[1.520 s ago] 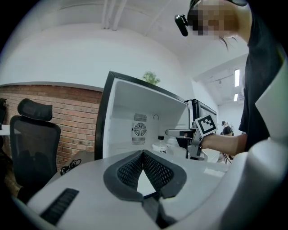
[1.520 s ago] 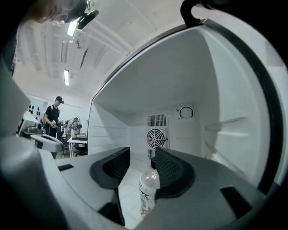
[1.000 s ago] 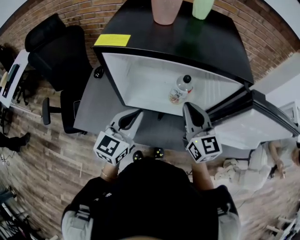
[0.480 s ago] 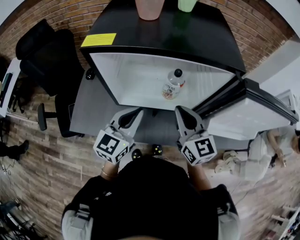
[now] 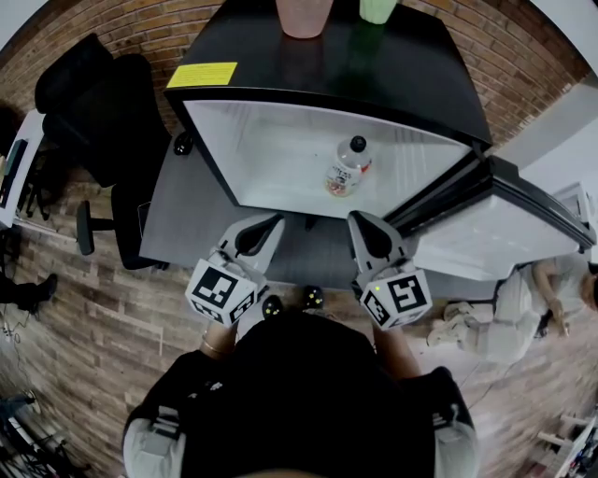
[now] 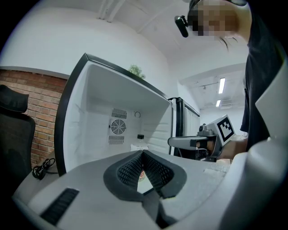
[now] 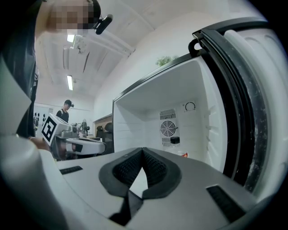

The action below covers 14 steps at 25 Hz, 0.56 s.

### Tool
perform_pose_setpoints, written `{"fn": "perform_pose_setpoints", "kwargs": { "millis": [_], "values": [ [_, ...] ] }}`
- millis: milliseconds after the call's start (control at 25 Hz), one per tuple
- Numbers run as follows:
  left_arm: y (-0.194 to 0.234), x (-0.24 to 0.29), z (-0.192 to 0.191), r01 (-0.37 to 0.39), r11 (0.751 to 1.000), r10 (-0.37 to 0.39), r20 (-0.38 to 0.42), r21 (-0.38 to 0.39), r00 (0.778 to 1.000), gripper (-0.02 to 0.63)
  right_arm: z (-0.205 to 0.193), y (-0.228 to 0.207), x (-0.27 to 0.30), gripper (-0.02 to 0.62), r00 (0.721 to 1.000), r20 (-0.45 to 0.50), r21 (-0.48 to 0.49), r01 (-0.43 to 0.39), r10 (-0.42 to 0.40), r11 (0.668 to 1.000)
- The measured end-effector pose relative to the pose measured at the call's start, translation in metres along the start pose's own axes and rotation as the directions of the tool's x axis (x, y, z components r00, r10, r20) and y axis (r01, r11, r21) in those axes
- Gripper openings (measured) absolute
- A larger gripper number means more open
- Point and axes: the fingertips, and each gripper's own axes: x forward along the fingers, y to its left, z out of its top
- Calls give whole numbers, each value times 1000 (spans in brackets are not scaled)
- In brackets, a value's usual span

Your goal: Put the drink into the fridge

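Drink bottle (image 5: 348, 168) stands upright inside open fridge (image 5: 271, 159), right of centre, black cap up. Fridge door (image 5: 505, 224) swung wide at right. Left gripper (image 5: 266, 224) and right gripper (image 5: 360, 222) level outside opening, both jaws clenched, nothing between. Pink cup (image 5: 304, 14), green cup (image 5: 377, 9) atop fridge.
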Motion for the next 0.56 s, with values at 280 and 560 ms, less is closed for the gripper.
{"fn": "perform_pose_setpoints", "kwargs": {
  "millis": [280,560],
  "values": [
    [0,-2,0,-11,1000,11,-1,-5,1000,-5,-1,-1,0,-3,1000,-2,4,-1,1,1000],
    [-1,-3,2,-15,1000,15,4,-1,1000,-5,-1,-2,-1,-2,1000,-8,9,-1,1,1000]
  ]
}}
